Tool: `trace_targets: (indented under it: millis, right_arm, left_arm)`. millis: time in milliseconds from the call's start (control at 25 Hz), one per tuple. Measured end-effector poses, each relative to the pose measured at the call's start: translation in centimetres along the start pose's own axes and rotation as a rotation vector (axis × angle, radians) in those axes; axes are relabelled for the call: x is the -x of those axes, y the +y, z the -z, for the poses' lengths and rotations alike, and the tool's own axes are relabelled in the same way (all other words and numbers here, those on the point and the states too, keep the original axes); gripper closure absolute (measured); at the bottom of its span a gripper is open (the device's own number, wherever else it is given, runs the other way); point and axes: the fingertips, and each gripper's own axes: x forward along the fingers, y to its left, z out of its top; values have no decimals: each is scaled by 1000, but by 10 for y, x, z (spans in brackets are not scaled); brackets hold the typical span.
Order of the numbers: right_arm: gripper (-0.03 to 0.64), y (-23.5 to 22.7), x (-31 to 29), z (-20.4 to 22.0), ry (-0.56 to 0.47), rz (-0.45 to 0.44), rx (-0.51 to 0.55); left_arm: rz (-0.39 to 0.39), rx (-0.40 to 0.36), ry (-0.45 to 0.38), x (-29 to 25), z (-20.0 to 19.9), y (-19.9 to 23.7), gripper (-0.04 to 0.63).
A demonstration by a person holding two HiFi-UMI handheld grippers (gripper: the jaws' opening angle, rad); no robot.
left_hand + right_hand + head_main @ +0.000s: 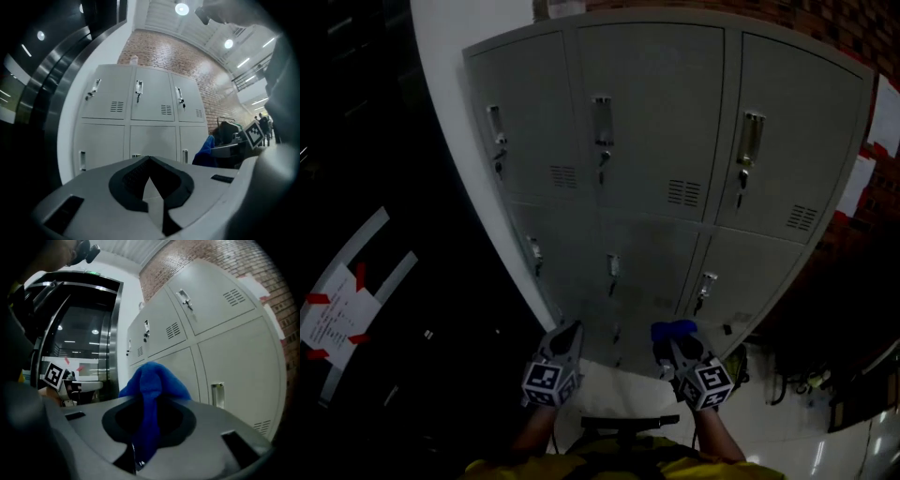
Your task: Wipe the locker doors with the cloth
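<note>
A bank of grey lockers (666,141) stands in front of me, three doors across and two rows in sight, each door with a handle and vents. My right gripper (672,345) hovers low in front of the bottom row, shut on a blue cloth (673,328). The right gripper view shows the cloth (152,394) bunched up out of the jaws, with the lockers (211,324) close at the right. Beside it, my left gripper (565,339) is shut and holds nothing. The left gripper view shows the lockers (150,98) straight ahead and the cloth (205,149) at the right.
A white wall strip (459,141) borders the lockers on the left, with dark glass and metal framing beyond. A brick wall (862,37) with paper sheets lies to the right. Dark bags and cables (797,375) sit on the floor at the lower right.
</note>
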Motion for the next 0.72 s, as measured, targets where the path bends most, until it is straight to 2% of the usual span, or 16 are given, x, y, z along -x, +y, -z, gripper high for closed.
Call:
trace_targets:
  millis: [200, 400, 560, 640, 720]
  right_arm:
    - [546, -9, -23, -38, -74, 153, 36]
    - [546, -1, -28, -86, -156, 216, 58]
    - [546, -5, -37, -101, -155, 235, 94]
    - [546, -19, -49, -137, -178, 232, 123]
    - [546, -31, -55, -198, -231, 240, 177]
  left_arm:
    - [155, -27, -12, -46, -11, 18, 591]
    - [280, -32, -40, -63, -31, 7, 591]
    - [310, -40, -41, -70, -35, -1, 591]
    - [310, -37, -42, -78, -39, 0, 591]
    - [325, -63, -53, -90, -58, -7, 591]
